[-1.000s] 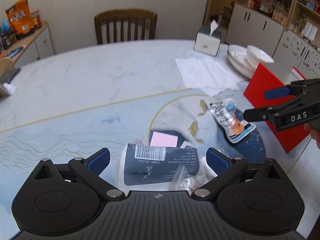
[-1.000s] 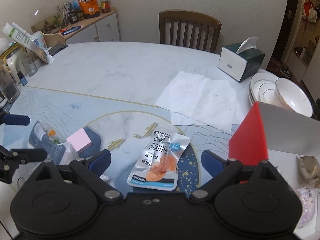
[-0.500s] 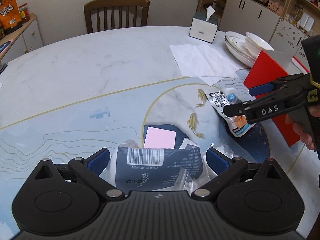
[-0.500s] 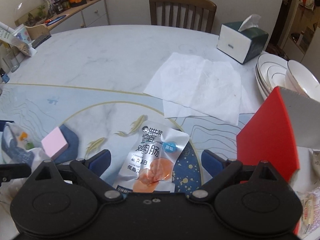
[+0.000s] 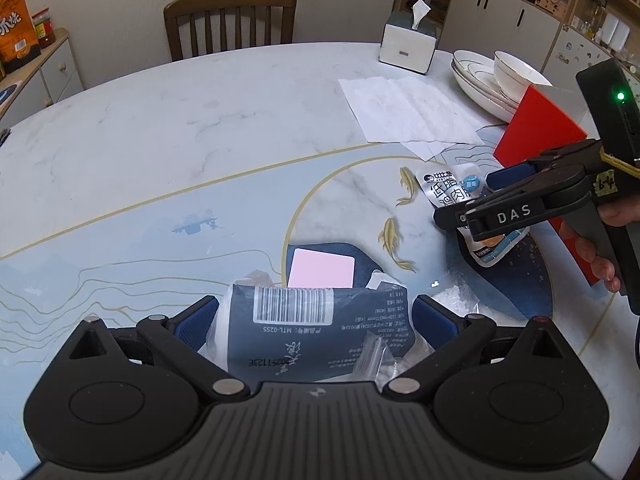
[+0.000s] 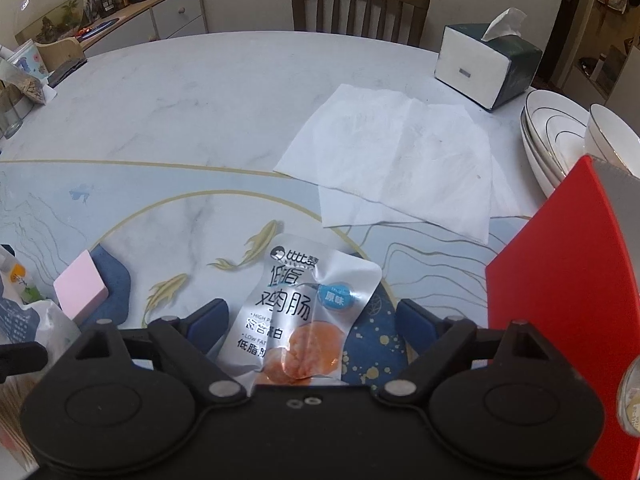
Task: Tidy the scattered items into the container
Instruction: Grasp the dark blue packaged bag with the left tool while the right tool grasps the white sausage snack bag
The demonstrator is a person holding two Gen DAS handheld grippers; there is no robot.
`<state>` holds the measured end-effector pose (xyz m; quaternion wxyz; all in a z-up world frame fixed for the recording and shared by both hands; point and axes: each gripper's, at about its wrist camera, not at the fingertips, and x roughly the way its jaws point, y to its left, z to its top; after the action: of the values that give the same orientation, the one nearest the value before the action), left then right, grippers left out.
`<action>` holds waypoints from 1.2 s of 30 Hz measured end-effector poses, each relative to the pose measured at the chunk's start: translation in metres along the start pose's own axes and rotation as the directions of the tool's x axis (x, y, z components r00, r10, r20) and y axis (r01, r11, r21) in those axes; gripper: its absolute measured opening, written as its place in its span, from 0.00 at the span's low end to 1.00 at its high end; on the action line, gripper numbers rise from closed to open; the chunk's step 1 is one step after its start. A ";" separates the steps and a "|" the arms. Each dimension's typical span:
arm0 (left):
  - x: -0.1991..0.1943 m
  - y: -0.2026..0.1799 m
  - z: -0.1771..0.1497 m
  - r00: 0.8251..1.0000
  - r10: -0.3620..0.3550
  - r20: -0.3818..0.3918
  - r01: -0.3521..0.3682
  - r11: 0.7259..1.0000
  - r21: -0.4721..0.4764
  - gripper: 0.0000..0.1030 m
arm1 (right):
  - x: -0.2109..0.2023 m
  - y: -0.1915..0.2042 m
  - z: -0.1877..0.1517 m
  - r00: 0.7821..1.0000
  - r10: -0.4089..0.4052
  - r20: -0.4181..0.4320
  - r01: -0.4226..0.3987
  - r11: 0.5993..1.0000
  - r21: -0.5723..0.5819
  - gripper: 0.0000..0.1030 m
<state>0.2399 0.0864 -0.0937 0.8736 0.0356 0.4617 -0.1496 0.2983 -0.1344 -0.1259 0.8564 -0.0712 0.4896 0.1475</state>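
A dark blue packet with a barcode label (image 5: 316, 328) lies on clear plastic bags between the open jaws of my left gripper (image 5: 316, 320). A pink sticky-note pad (image 5: 322, 268) lies just beyond it and also shows in the right wrist view (image 6: 80, 290). A silver sausage snack pouch (image 6: 300, 312) lies flat on the table between the open jaws of my right gripper (image 6: 310, 320); the pouch also shows in the left wrist view (image 5: 452, 188), partly hidden by my right gripper (image 5: 480, 204). The red box container (image 6: 560, 304) stands to the right.
White paper sheets (image 6: 404, 160) lie in the middle of the table. A tissue box (image 6: 484, 64) and stacked white bowls and plates (image 6: 560, 140) stand at the far right. A wooden chair (image 6: 360, 4) is behind the table. A cabinet with clutter (image 6: 120, 12) is at the far left.
Both grippers have moved forward and down. The snack pouch now sits between the right jaws and the dark packet sits deeper between the left jaws. Both stay open.
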 end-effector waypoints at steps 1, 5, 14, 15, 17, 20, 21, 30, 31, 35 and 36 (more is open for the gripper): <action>0.000 0.000 0.000 1.000 0.005 0.004 -0.005 1.000 0.002 1.00 | 0.001 0.000 0.000 1.000 0.001 -0.002 -0.001 1.000 0.000 0.85; -0.001 0.000 -0.001 1.000 0.003 0.010 -0.003 1.000 0.003 0.99 | 0.001 0.001 -0.001 1.000 -0.004 0.003 0.004 1.000 -0.005 0.85; -0.002 -0.001 -0.001 1.000 0.022 0.020 -0.022 1.000 0.009 0.94 | -0.001 0.004 -0.002 1.000 -0.001 0.014 0.001 1.000 -0.002 0.78; -0.002 -0.001 -0.001 1.000 0.022 0.019 -0.022 1.000 0.007 0.92 | -0.002 0.005 -0.002 1.000 0.000 0.017 0.001 1.000 -0.003 0.77; -0.002 0.000 -0.001 1.000 0.021 0.019 -0.021 1.000 0.000 0.91 | -0.004 0.006 -0.003 1.000 0.003 0.024 -0.002 1.000 -0.010 0.68; -0.002 0.003 0.000 1.000 0.020 0.019 -0.020 1.000 -0.008 0.90 | -0.005 0.008 -0.003 1.000 0.005 0.028 -0.005 1.000 -0.014 0.63; -0.002 0.004 0.000 1.000 0.020 0.018 -0.020 1.000 -0.012 0.90 | -0.005 0.007 -0.003 1.000 0.005 0.029 -0.005 1.000 -0.013 0.63; -0.002 0.022 0.005 1.000 0.005 0.024 -0.003 0.995 -0.098 0.83 | -0.008 0.006 -0.003 0.999 0.009 0.035 -0.009 1.000 0.006 0.59; -0.003 0.023 0.005 1.000 0.004 0.026 -0.001 0.995 -0.104 0.83 | -0.009 0.005 -0.004 0.999 0.009 0.035 -0.009 1.000 0.010 0.59; -0.004 0.029 0.006 1.000 -0.006 0.030 0.010 0.991 -0.135 0.78 | -0.013 0.002 -0.004 0.999 0.017 0.043 -0.019 0.999 0.033 0.59; -0.004 0.030 0.006 0.999 -0.008 0.033 0.012 0.990 -0.142 0.75 | -0.014 0.002 -0.003 0.999 0.018 0.049 -0.020 0.999 0.034 0.59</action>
<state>0.2511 0.1149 -0.0889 0.8805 -0.0313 0.4572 -0.1213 0.2880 -0.1360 -0.1154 0.8678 -0.0481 0.4717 0.1489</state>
